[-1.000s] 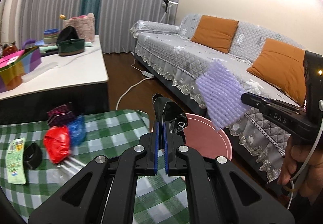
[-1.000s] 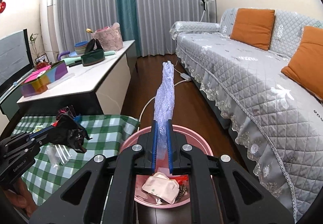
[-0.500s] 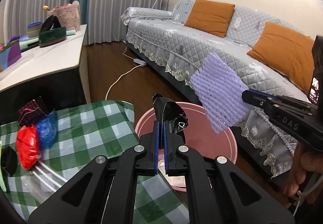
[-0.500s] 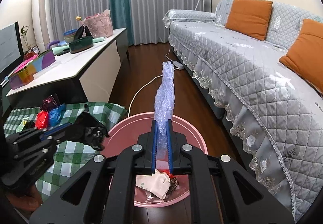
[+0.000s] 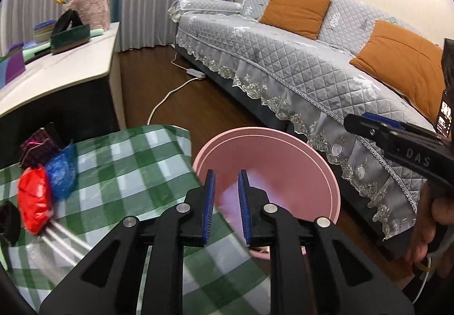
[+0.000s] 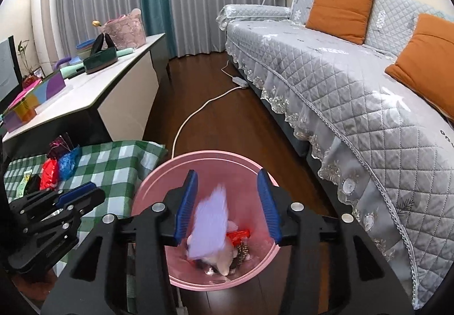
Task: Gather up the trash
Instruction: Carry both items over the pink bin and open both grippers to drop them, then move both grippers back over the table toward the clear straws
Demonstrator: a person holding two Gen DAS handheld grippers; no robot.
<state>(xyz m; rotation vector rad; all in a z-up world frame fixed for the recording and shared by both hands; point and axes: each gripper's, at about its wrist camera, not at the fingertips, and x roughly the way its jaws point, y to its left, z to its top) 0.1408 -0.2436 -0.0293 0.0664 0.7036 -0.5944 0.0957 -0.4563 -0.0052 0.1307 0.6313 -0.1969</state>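
Observation:
My left gripper (image 5: pixel 226 173) is open and empty above the near rim of the pink bin (image 5: pixel 326 170). My right gripper (image 6: pixel 227 173) is open over the same pink bin (image 6: pixel 159 173). A purple foam net (image 6: pixel 211 227), blurred, is falling between its fingers into the bin, onto other trash there, including a red wrapper (image 6: pixel 239 235). On the green checked tablecloth (image 5: pixel 127 167) lie a red wrapper (image 5: pixel 34 201), a blue wrapper (image 5: pixel 61 170) and a dark magenta wrapper (image 5: pixel 37 147). The right gripper also shows at the right of the left wrist view (image 5: pixel 351 119), and the left gripper at the left of the right wrist view (image 6: pixel 95 191).
A grey quilted sofa (image 6: pixel 354 82) with orange cushions runs along the right. A white cabinet (image 6: pixel 93 93) with boxes and a basket stands at the left. A white power cord (image 6: pixel 198 113) lies on the dark wood floor between them.
Both grippers opened. The black crumpled piece has left my left gripper and is out of sight. The purple foam net has left my right gripper and drops into the bin.

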